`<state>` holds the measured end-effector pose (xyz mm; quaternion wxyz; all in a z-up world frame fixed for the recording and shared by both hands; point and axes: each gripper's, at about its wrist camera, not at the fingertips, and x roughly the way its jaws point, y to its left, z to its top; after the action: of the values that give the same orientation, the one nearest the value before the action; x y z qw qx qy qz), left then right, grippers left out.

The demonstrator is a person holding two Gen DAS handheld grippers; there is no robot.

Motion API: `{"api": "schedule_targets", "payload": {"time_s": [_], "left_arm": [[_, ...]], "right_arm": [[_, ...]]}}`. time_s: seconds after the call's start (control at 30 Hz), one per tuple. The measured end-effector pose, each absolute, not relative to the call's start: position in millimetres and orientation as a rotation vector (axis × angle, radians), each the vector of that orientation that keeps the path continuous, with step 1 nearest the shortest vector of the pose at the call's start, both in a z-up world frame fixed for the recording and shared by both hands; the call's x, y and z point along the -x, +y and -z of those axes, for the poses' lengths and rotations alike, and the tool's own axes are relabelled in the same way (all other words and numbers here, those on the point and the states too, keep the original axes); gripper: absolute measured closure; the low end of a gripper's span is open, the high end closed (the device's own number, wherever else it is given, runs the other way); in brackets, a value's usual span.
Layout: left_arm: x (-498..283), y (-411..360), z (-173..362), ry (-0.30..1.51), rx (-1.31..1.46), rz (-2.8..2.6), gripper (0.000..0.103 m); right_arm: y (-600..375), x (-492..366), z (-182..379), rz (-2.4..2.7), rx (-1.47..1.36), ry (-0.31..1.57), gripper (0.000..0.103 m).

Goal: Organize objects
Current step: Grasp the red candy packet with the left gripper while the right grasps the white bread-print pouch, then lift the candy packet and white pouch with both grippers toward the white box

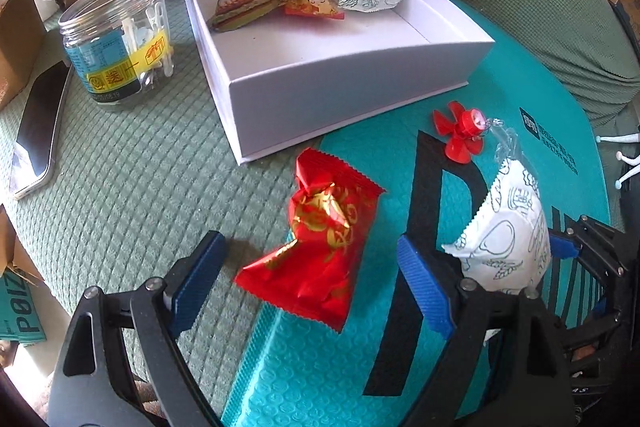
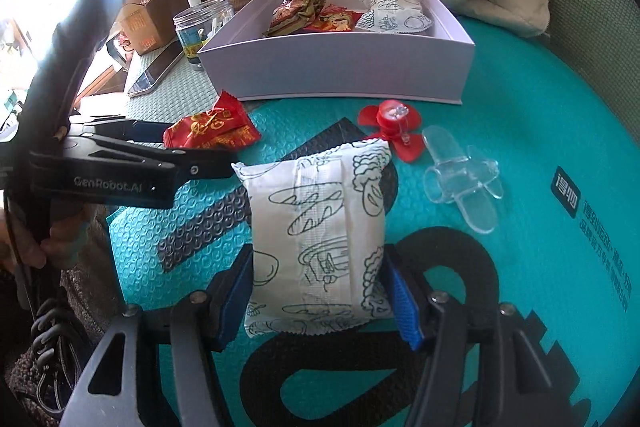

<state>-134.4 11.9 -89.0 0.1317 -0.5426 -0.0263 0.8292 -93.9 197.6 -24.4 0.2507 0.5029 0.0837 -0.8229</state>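
Risk: the white snack packet (image 2: 320,239) is pinched only across its puffy middle by the right gripper (image 2: 320,291), so it could be squeezed out or dropped short of the white box (image 2: 336,67). The packet is soft, air-filled, printed with line drawings, held above the teal mat (image 2: 540,107). The left gripper (image 1: 308,279) is spread wide around the red packet (image 1: 320,247), nothing gripped.

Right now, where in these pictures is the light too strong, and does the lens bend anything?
Right wrist view: the top-left corner is washed out white, hiding detail behind the cardboard box. Left wrist view: light is even, and the red packet throws a soft shadow to its left. Both views: the fisheye lens curves the white box edges and darkens the corners.
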Motion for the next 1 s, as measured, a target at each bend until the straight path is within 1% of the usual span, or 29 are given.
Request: {"api": "schedule_targets", "payload": {"time_s": [0.13, 0.2, 0.27, 0.3, 0.43, 0.47, 0.53, 0.63, 0.8, 0.83, 0.97, 1.0], "left_arm": [[139.2, 16.3, 90.1, -0.056, 1.552, -2.409, 0.016], [140.4, 17.7, 90.3, -0.043, 1.540, -2.419, 0.018], [139.5, 19.0, 89.7, -0.015, 1.526, -2.437, 0.030], [138.9, 19.3, 89.8, -0.004, 1.523, -2.445, 0.033], [135.8, 18.7, 87.7, -0.011, 1.495, -2.431, 0.059], [135.3, 19.0, 87.0, -0.012, 1.496, -2.426, 0.063], [134.3, 19.2, 86.2, -0.022, 1.504, -2.416, 0.068], [131.1, 16.4, 85.5, -0.050, 1.518, -2.421, 0.068], [123.3, 6.8, 82.1, -0.145, 1.520, -2.406, 0.075], [109.6, -1.3, 76.2, -0.152, 1.524, -2.402, 0.076], [94.4, -3.7, 70.5, -0.145, 1.515, -2.393, 0.076], [92.2, -4.0, 70.5, -0.149, 1.516, -2.388, 0.076]], "right_arm": [[199.6, 94.1, 27.0, 2.243, -1.371, 0.206, 0.039], [199.8, 95.1, 30.1, 2.233, -1.388, 0.206, 0.038], [199.3, 94.1, 33.6, 2.232, -1.400, 0.221, 0.038], [199.4, 93.0, 33.8, 2.237, -1.391, 0.226, 0.038], [198.1, 90.6, 33.7, 2.245, -1.374, 0.247, 0.035], [198.4, 90.4, 33.4, 2.243, -1.375, 0.247, 0.034], [199.6, 90.0, 33.4, 2.240, -1.376, 0.238, 0.033], [203.0, 89.3, 33.5, 2.246, -1.379, 0.212, 0.032], [207.8, 87.8, 33.3, 2.267, -1.398, 0.158, 0.032], [207.8, 87.4, 33.1, 2.271, -1.402, 0.152, 0.032], [207.3, 84.8, 32.9, 2.276, -1.397, 0.169, 0.032], [207.8, 83.7, 32.4, 2.277, -1.394, 0.165, 0.034]]}}
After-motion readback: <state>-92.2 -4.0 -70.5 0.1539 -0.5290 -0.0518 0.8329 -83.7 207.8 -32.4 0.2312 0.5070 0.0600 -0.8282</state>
